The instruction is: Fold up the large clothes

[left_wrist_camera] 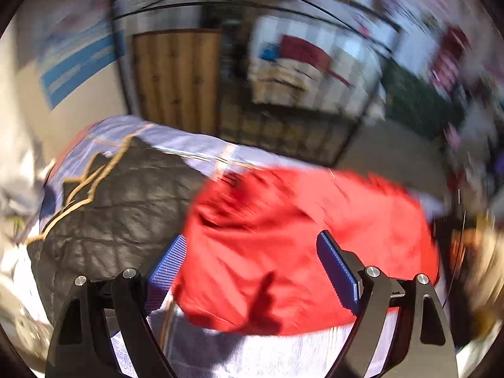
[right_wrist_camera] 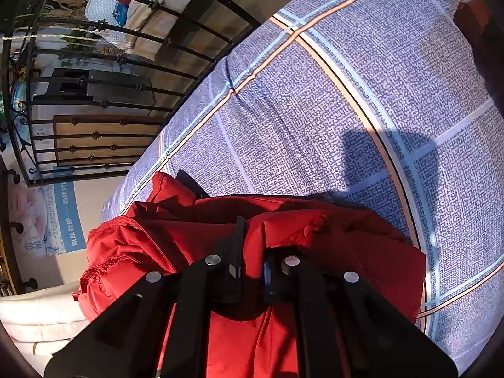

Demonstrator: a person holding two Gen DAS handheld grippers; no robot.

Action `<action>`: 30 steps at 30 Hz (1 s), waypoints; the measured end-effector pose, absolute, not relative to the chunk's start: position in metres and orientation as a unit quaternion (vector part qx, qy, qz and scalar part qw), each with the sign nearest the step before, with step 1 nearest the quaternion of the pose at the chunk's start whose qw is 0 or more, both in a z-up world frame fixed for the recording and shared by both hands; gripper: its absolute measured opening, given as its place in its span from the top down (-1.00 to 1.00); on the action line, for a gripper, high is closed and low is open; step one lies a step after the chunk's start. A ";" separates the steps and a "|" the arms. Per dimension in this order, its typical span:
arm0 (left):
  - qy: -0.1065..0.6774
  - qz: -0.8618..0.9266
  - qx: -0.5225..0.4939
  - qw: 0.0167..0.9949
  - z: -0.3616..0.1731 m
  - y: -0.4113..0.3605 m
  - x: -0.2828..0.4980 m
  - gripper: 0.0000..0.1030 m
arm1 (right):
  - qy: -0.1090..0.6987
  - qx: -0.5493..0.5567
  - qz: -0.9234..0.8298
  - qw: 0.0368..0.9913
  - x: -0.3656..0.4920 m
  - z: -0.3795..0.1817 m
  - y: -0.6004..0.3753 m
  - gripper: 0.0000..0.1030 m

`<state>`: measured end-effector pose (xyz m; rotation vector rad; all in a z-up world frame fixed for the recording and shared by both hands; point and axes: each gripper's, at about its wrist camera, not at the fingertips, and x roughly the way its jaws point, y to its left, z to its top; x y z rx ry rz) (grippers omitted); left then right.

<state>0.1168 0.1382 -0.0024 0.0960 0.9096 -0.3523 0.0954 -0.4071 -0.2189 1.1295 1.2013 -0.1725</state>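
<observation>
Because a bulky garment needs a broad flat surface, the blue-and-white patterned bed sheet with orange stripes point(right_wrist_camera: 315, 94) served as the folding ground. On it lay a black quilted jacket point(left_wrist_camera: 119, 208), apparently set to one side while the puffy red nylon jacket point(left_wrist_camera: 302, 245) was worked just beside it. The right gripper point(right_wrist_camera: 252, 271) had its jaws pinched on a bunched fold of the red jacket, presumably to carry that portion over. The left gripper point(left_wrist_camera: 252, 264) hovered with jaws spread wide over the red fabric, holding nothing, likely lining up a second hold.
</observation>
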 end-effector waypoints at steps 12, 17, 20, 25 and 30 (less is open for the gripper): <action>0.501 -0.159 0.080 0.847 -0.090 0.013 0.175 -0.64 | 0.455 0.539 -0.005 0.709 0.030 -0.133 -0.431 0.02; 0.529 -0.144 0.089 0.831 -0.100 -0.001 0.210 -0.69 | 0.436 0.383 -0.028 0.814 0.013 -0.068 -0.383 -0.25; 0.531 -0.140 0.097 0.830 -0.112 -0.005 0.213 -0.73 | 0.485 0.213 0.021 0.848 0.031 -0.063 -0.305 -0.35; 0.534 -0.155 0.099 0.825 -0.119 0.000 0.208 -0.81 | 0.552 0.127 -0.016 0.824 0.066 -0.122 -0.252 -0.35; 0.534 -0.164 0.126 0.820 -0.134 -0.004 0.212 -0.89 | 0.592 0.096 -0.054 0.798 0.101 -0.167 -0.241 -0.52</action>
